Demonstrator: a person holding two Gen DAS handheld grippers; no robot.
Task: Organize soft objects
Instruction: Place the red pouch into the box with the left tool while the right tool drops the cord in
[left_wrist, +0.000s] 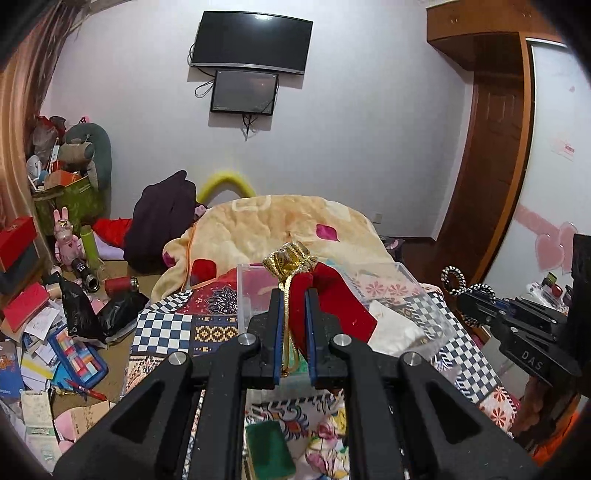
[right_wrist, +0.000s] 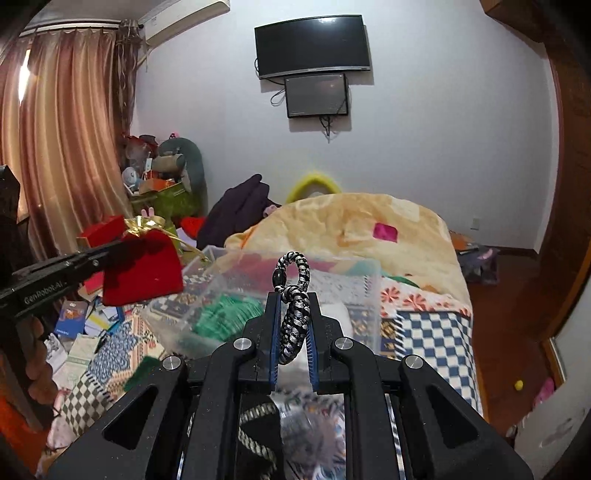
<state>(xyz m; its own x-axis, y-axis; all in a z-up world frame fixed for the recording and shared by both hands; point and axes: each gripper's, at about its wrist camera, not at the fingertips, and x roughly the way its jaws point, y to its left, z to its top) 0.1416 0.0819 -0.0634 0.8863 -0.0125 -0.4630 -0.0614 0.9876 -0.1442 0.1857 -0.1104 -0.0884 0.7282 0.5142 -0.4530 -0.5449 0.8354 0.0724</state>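
My left gripper (left_wrist: 291, 295) is shut on a red velvet pouch (left_wrist: 332, 306) with a gold drawstring top (left_wrist: 290, 260), held above the clear plastic box (left_wrist: 243, 295) on the bed. In the right wrist view the pouch (right_wrist: 142, 269) hangs at the left, beside the box (right_wrist: 373, 295). My right gripper (right_wrist: 293, 299) is shut on a black-and-white braided cord loop (right_wrist: 293, 291), held over the box. That cord also shows at the right of the left wrist view (left_wrist: 456, 282). The box holds green (right_wrist: 225, 314) and white soft items.
The bed carries a patchwork quilt (left_wrist: 166, 332) and a cream blanket (left_wrist: 266, 229). A green sponge (left_wrist: 267, 450) lies near my left gripper. The floor at the left is littered with books, bags and bottles (left_wrist: 55, 332). A wooden door (left_wrist: 491, 166) stands at the right.
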